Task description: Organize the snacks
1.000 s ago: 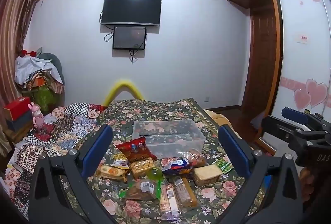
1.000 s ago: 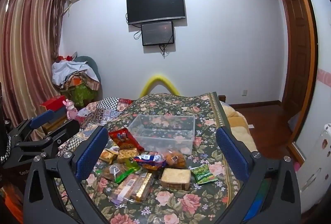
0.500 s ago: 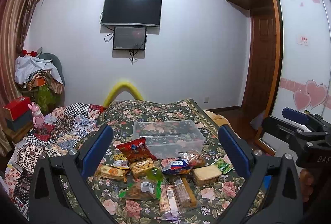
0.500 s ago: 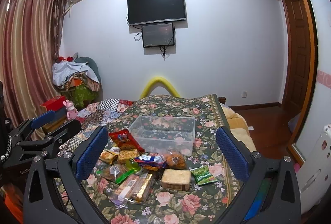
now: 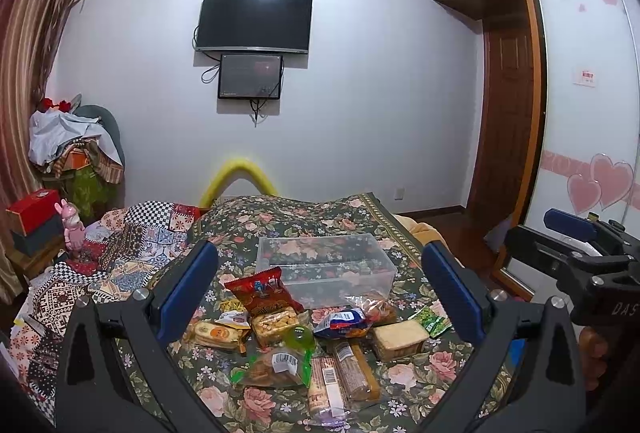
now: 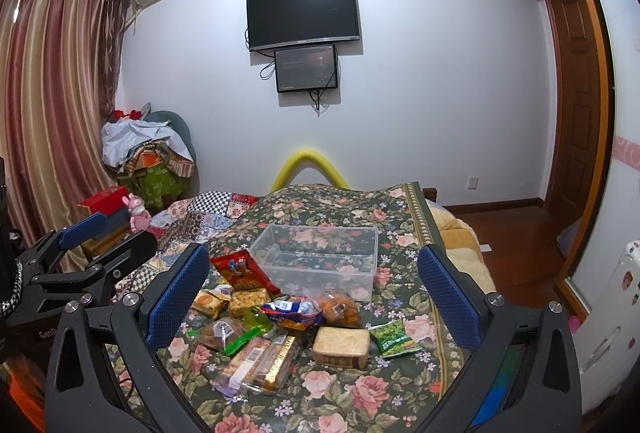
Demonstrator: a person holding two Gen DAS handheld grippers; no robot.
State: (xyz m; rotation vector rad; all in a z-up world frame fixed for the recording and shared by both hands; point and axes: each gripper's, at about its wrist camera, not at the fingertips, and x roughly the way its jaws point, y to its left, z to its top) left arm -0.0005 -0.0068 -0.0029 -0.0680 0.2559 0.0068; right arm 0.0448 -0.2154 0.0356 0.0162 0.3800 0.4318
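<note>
Barely any shift since a second ago; both my claws still hover above the bed. Left claw released, holding nothing. Right claw released too. Clear rectangular plastic bin sits at 12 o'clock on the floral bedspread; pile of wrapped snack packets just beside it at 6 o'clock.
</note>
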